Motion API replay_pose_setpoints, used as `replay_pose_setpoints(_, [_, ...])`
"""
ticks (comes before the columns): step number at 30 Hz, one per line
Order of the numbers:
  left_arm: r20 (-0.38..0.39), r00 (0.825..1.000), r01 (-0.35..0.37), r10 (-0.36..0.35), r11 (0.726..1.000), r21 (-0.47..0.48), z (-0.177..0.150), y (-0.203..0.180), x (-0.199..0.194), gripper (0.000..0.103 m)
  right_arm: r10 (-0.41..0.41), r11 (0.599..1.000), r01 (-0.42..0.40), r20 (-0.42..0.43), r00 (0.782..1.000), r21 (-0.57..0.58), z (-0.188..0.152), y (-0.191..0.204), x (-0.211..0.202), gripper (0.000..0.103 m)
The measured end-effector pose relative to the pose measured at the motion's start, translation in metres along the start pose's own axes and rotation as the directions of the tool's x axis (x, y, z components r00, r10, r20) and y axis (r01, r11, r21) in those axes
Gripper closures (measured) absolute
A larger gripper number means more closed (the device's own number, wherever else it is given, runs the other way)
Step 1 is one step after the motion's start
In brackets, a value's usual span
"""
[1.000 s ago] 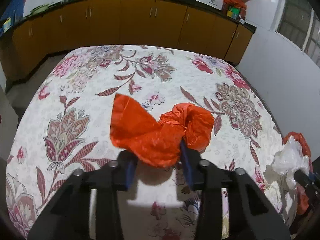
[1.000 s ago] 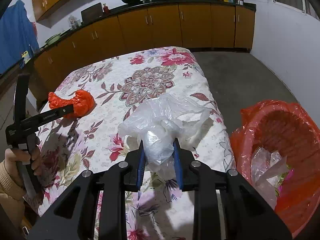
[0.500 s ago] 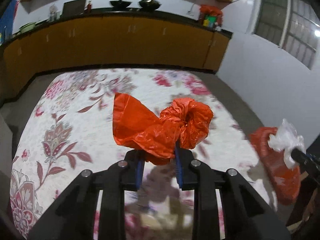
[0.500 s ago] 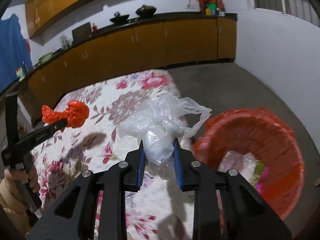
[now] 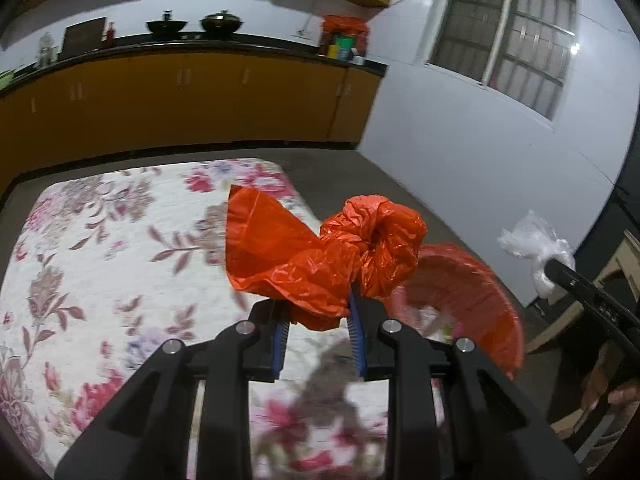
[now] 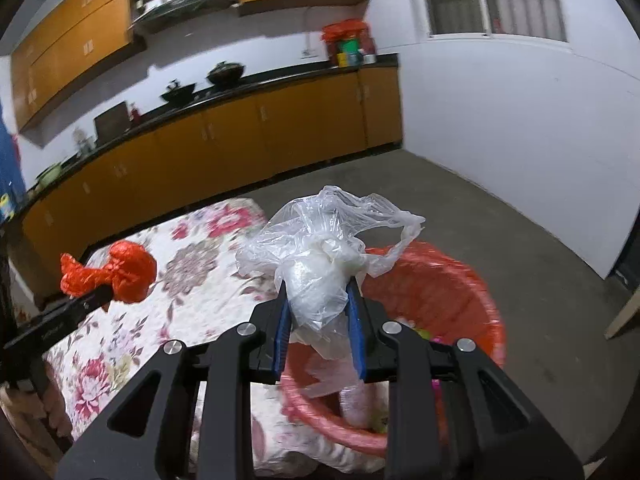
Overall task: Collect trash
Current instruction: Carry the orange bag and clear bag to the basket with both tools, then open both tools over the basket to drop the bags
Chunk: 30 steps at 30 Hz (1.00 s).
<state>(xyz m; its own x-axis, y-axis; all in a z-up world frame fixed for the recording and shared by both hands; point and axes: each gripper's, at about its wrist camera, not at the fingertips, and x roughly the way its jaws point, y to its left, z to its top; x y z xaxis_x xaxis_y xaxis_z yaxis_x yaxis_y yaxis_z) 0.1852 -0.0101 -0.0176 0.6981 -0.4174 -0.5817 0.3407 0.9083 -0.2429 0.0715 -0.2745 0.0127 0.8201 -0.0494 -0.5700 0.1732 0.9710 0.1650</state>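
Gripping orange bag [image 5: 324, 256], left gripper [image 5: 318, 340] | right gripper [image 6: 318, 340] clenched on clear bag [image 6: 320, 264] | red bin [image 6: 452, 280]: scraps

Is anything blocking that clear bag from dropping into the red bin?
Nothing visible. The right gripper holds the clear bag over the red bin, whose mouth is open below, with trash inside.

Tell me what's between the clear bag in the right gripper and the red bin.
Nothing but air. In the right wrist view, the clear bag, clamped in the right gripper, hangs over the near rim of the red bin with nothing in between.
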Motion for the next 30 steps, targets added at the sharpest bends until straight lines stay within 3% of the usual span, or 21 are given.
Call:
replay_pose_setpoints(11, [-0.042, 0.994, 0.100, -0.098, 0.994, 0.052, -0.006, -0.063, 0.019, 0.077, -0.027, 0.997, 0.026, 0.014, 1.000, 0.070, -0.001, -0.032, -0.007, 0.077])
replay_pose_setpoints(23, [-0.094, 0.986, 0.143, -0.137, 0.987, 0.067, -0.008, -0.099, 0.052, 0.076, -0.029, 0.990, 0.026, 0.016, 0.999, 0.138, -0.001, -0.047, 0.000, 0.077])
replay_pose_setpoints(26, [-0.111, 0.982, 0.158, -0.151, 0.986, 0.055, -0.010, -0.110, 0.066, 0.067, -0.028, 0.987, 0.026, 0.013, 1.000, 0.157, 0.002, -0.048, 0.006, 0.069])
replay_pose_setpoints(28, [-0.130, 0.979, 0.164, -0.157, 0.985, 0.048, -0.015, -0.117, 0.075, 0.059, -0.021, 0.984, 0.020, 0.003, 1.000, 0.179, 0.003, -0.053, 0.014, 0.055])
replay_pose_setpoints(30, [-0.149, 0.976, 0.166, -0.158, 0.985, 0.044, -0.020, -0.121, 0.084, 0.055, -0.022, 0.982, 0.023, -0.011, 1.000, 0.189, 0.002, -0.055, 0.018, 0.054])
